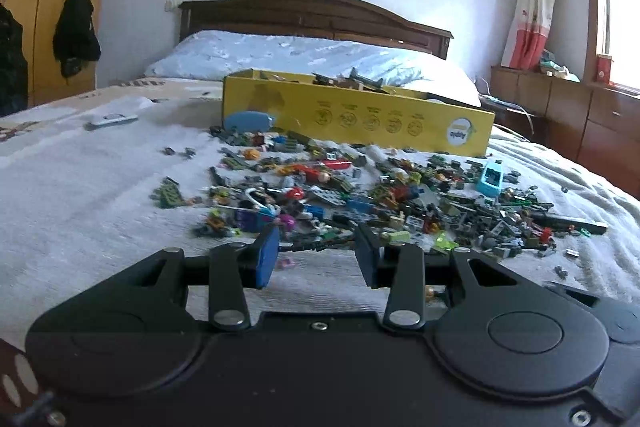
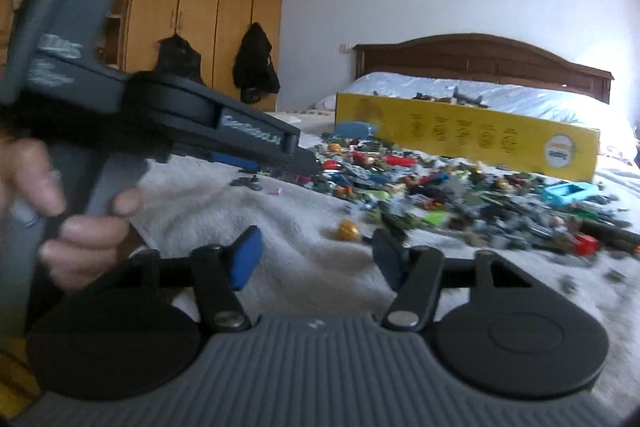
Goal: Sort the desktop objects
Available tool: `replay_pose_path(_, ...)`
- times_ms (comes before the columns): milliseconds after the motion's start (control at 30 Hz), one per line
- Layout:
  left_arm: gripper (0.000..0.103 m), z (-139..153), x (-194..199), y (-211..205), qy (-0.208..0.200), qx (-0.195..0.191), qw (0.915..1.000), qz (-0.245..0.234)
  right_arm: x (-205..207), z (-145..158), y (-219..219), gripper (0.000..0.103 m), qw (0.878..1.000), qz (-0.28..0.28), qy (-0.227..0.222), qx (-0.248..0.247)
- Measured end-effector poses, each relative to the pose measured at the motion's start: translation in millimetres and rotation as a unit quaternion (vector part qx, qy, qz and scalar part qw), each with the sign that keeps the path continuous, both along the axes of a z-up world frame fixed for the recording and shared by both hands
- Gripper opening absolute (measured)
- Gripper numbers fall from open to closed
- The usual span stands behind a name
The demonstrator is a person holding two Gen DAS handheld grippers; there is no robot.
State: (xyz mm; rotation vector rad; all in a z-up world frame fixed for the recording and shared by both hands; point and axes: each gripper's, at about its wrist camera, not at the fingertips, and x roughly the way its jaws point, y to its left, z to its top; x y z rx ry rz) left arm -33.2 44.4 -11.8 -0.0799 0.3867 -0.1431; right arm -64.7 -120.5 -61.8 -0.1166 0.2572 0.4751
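Observation:
A wide pile of small toy bricks (image 1: 380,195) in many colours lies on the white bedcover; it also shows in the right wrist view (image 2: 460,195). Behind it stands a long yellow cardboard box (image 1: 360,115), also in the right wrist view (image 2: 472,139), with several pieces inside. My left gripper (image 1: 316,255) is open and empty, just above the near edge of the pile. My right gripper (image 2: 316,255) is open and empty, low over the bedcover short of the pile, with an orange round piece (image 2: 347,230) just ahead. The left gripper (image 2: 308,163) shows from the side in the right wrist view.
A light blue toy car body (image 1: 491,179) lies at the pile's right side. A blue oval piece (image 1: 248,121) leans by the box's left end. A remote control (image 1: 112,120) lies far left. A wooden headboard (image 1: 312,15), wardrobe (image 2: 208,11) and cabinet (image 1: 580,123) surround the bed.

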Motion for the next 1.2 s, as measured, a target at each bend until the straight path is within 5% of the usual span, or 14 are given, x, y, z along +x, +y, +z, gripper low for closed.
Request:
replay_pose_path(100,0.039,-1,-3,5,-0.002,0.002,1.0,0.002,14,-4,8,0.043,1.0,-0.022,0.022,0.002)
replay_pose_path(333,0.039,-6,1,7,0.006,-0.004,1.0,-0.002,19,-5,0,0.043,0.999,-0.033,0.03,0.019)
replay_pose_path(633,0.039,-3,6,1,0.008,0.001,1.0,-0.003,25,-3,-7,0.016,0.997,-0.018,0.042,0.059)
replay_pose_path(1000,0.039,10,9,-10,0.01,0.038,0.9992,-0.002,36,-3,-2,0.016,0.997,-0.015,0.044,0.065)
replay_pose_path(1200,0.039,30,-4,-19,-0.002,0.024,0.9996,-0.012,21,11,-20,0.016,0.996,-0.019,0.019,0.089)
